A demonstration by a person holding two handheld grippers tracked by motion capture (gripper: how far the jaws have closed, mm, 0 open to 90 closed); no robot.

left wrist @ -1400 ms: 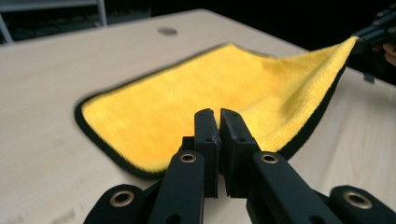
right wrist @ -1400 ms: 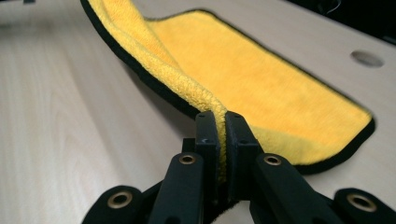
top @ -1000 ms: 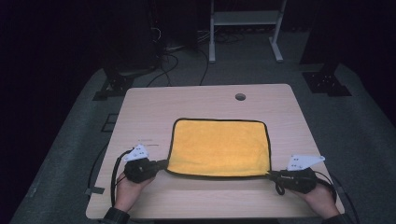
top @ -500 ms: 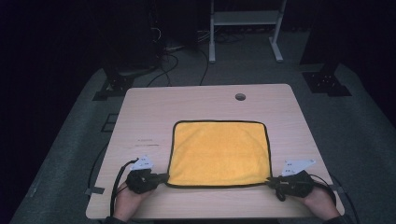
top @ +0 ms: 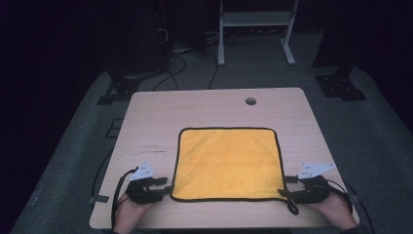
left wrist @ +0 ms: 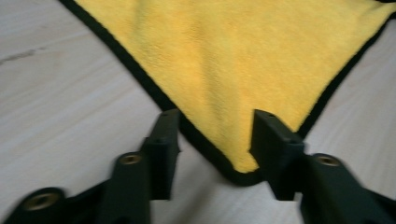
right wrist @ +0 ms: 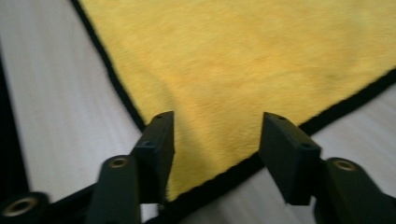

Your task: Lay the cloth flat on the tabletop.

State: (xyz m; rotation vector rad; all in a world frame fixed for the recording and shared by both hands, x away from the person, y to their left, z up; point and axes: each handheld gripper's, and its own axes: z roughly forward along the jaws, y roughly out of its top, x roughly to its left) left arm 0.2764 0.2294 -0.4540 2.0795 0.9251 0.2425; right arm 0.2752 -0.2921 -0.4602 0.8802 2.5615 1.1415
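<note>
A yellow cloth point(top: 228, 163) with a black hem lies spread flat on the wooden table point(top: 214, 109). My left gripper point(top: 167, 188) rests at the cloth's near left corner point(left wrist: 243, 165). Its jaws have just been opening, and the corner lies loose between them in the left gripper view, untouched by the pads. My right gripper point(top: 284, 193) sits at the near right corner point(right wrist: 201, 182). Its jaws have just been opening too, and the cloth lies flat between them, free of the fingers point(right wrist: 289, 149). A hand holds each gripper at the table's near edge.
A round cable hole point(top: 250, 101) sits near the table's far edge. Beyond the table are a white frame's legs point(top: 253, 34), cables on the grey floor point(top: 180, 63) and dark stands on both sides. The near table edge lies just behind both hands.
Both grippers pulled the cloth's near edge toward the near table edge, flattening it into a square. Their jaws, shut on the corners before, now stand open with the corners released.
</note>
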